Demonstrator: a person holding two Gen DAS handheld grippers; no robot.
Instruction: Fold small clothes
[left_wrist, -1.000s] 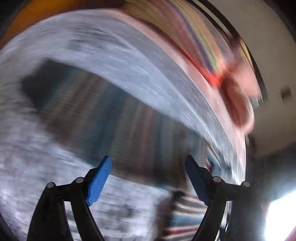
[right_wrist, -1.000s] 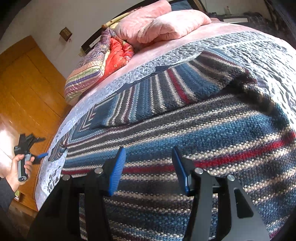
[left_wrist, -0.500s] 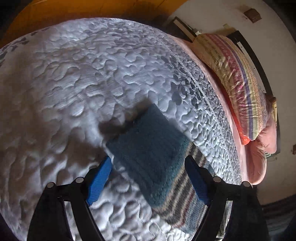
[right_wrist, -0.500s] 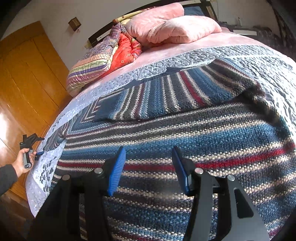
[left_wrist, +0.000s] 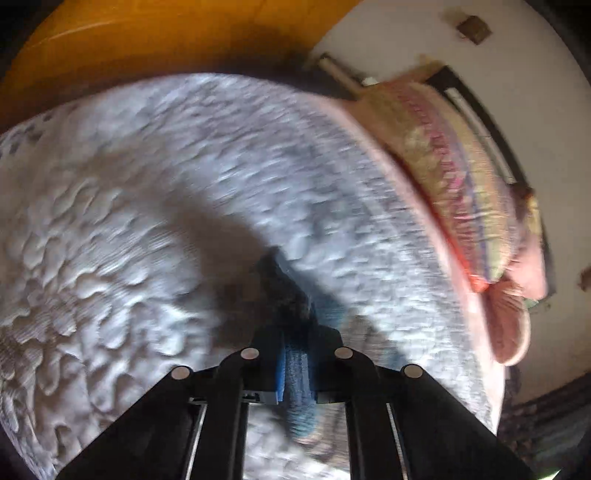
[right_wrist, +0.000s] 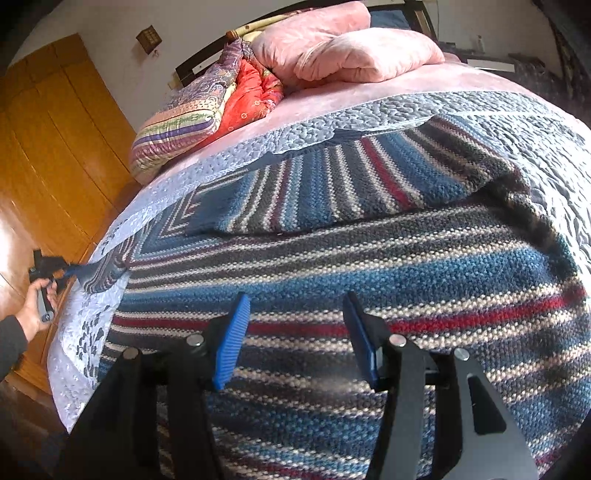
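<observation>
A striped knit sweater in blue, grey, red and white lies spread on the bed, one sleeve folded across its upper part. My right gripper hovers open just above the sweater's body, nothing between its blue pads. The other sleeve stretches left to the bed's edge, where my left gripper pinches its blue cuff. In the left wrist view, my left gripper is shut on that blue cuff, lifted off the quilt.
A pale blue quilt covers the bed over a pink sheet. Striped and pink pillows are piled at the headboard. A wooden wardrobe stands left of the bed. A hand holds the left gripper.
My left gripper, open around the sleeve cuff half a second ago, has shut on it and lifted it. The right gripper has stayed open over the sweater.
</observation>
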